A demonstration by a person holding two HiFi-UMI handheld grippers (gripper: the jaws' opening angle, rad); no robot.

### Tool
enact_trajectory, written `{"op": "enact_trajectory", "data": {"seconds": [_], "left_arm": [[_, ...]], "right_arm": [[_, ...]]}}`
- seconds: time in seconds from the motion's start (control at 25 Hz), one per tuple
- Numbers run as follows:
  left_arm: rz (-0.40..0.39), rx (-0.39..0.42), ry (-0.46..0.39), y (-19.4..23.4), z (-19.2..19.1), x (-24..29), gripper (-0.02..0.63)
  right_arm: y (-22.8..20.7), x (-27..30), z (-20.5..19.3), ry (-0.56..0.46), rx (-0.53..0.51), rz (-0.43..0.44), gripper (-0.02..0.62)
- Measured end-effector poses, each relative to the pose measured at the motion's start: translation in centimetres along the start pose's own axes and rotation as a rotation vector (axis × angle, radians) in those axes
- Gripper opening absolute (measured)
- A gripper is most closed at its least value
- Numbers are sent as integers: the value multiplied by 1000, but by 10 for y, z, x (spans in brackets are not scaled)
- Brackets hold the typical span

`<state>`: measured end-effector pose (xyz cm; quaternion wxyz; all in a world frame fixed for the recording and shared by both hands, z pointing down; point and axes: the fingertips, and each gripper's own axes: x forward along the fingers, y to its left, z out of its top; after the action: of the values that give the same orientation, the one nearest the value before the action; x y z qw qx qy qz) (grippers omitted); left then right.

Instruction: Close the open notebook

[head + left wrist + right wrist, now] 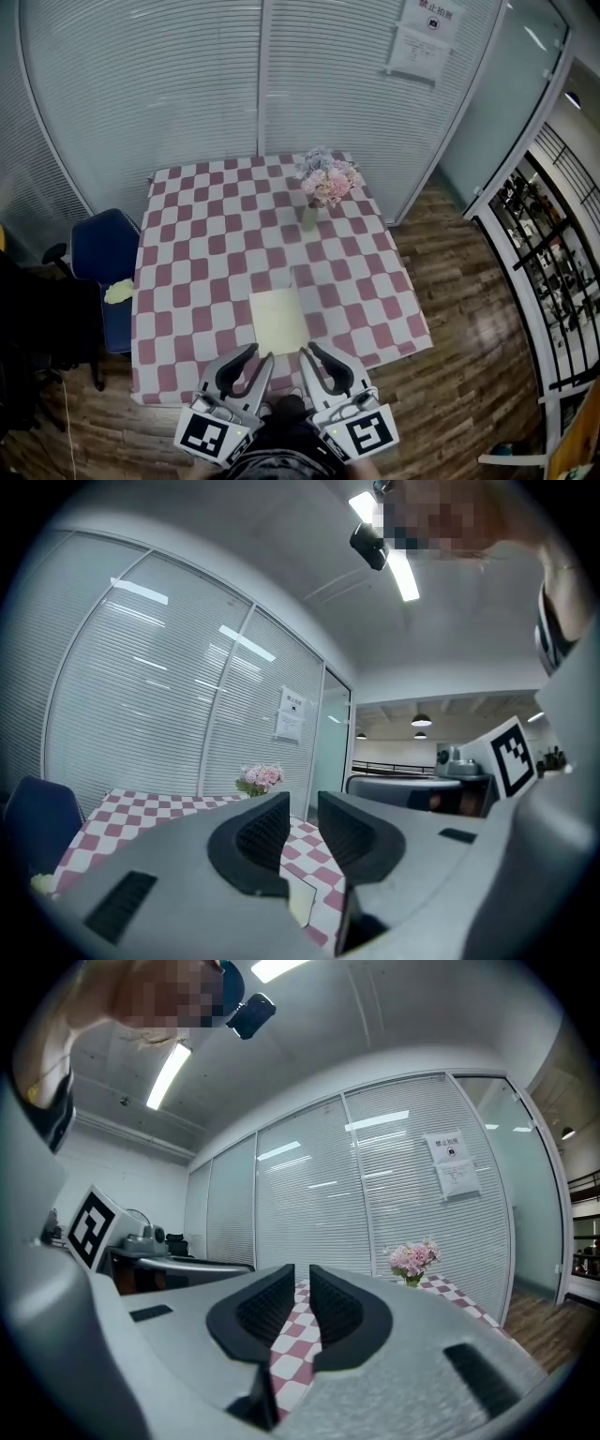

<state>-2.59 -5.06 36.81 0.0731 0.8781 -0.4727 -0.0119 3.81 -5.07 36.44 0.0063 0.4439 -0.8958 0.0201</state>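
The open notebook lies flat on the surface just ahead of both grippers, in line with the space between them and close to the near edge, where a person standing there can reach it easily. It shows a pale cream page, smooth and rectangular. Something thin seems to stand up at its far end, but I cannot tell whether that is a cover or a leaf. The left gripper and the right gripper are held side by side and level, pointing at the notebook's near edge, probably so that either one could catch a leaf and fold it over. In the left gripper view the left gripper has its ribbed black pads parted by a narrow gap with nothing between them, and a corner of the cream page shows low in that gap. The right gripper is also slightly parted and empty, with only the pink-and-white checked tablecloth seen through the gap. The cloth looks soft and matte. Well beyond the notebook, slightly right of the right gripper's line, stands a slim vase of pink flowers. A blue padded chair sits off to the left of the left gripper.
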Motion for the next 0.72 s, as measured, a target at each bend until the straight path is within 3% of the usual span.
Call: {"op": "enact_trajectory", "data": {"seconds": [0.72], "left_arm": [[94, -10, -1, 11, 14, 75, 89]], "right_arm": [[-68, 47, 15, -15, 7, 109, 52]]}}
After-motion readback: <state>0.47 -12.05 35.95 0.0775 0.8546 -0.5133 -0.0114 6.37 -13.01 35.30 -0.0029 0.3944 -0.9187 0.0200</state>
